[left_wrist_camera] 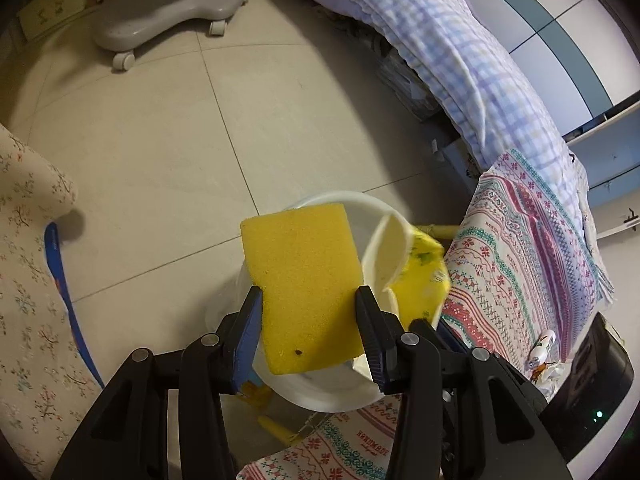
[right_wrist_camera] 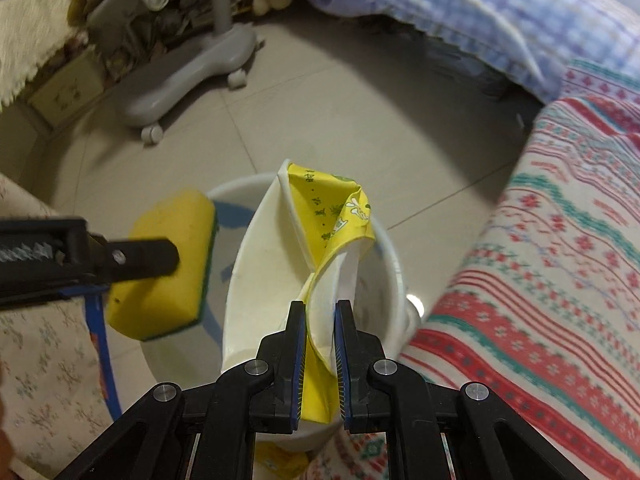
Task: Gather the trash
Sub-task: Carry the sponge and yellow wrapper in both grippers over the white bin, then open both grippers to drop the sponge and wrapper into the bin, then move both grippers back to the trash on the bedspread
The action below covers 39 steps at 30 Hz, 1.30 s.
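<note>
Above the white plastic bin [left_wrist_camera: 340, 396] on the tiled floor [left_wrist_camera: 160, 140], both tongs hold trash. The left tongs [left_wrist_camera: 308, 300] pinch a yellow sponge [left_wrist_camera: 304, 280] by its side edges, the slab tilted over the bin's mouth; from the right wrist view its green scouring layer shows along one edge [right_wrist_camera: 160, 264]. The right tongs [right_wrist_camera: 320, 312] are pressed onto a crushed yellow-and-white paper cup [right_wrist_camera: 320, 240], which hangs over the bin's opening [right_wrist_camera: 384, 248] just right of the sponge. What lies inside the bin cannot be told, since both items cover most of it. A patterned cloth [left_wrist_camera: 520, 248] drapes to the right, with a checked quilt [left_wrist_camera: 460, 60] beyond it, and a grey wheeled base [left_wrist_camera: 160, 16] stands far left.
</note>
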Each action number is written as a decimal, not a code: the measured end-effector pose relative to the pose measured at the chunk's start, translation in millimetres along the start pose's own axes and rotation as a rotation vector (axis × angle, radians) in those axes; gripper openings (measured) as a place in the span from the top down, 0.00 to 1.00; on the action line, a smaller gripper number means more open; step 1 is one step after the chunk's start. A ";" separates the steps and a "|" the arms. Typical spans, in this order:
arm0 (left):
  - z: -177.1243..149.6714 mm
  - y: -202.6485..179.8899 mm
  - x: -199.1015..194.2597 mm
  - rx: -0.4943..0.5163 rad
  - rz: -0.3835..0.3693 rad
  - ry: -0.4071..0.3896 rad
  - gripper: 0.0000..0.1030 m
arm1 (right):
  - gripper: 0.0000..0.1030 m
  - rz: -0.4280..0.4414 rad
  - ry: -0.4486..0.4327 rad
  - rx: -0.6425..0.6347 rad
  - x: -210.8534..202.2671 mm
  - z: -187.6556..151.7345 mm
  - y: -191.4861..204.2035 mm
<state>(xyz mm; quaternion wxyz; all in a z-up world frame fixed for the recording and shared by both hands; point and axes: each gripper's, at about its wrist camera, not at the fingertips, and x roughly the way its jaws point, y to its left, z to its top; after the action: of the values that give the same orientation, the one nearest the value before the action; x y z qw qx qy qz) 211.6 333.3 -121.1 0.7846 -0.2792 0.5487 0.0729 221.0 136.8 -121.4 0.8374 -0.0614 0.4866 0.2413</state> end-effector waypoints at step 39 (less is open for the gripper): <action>-31.0 -74.6 -9.4 0.186 0.020 -0.040 0.36 | 0.37 -0.097 -0.076 0.099 -118.0 -49.9 -88.7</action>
<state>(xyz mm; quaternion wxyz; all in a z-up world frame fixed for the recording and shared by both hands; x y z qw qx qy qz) 213.9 256.9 -93.3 0.8172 -0.1982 0.5401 0.0349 174.6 1.6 -59.4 0.8679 -0.0342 0.4624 0.1784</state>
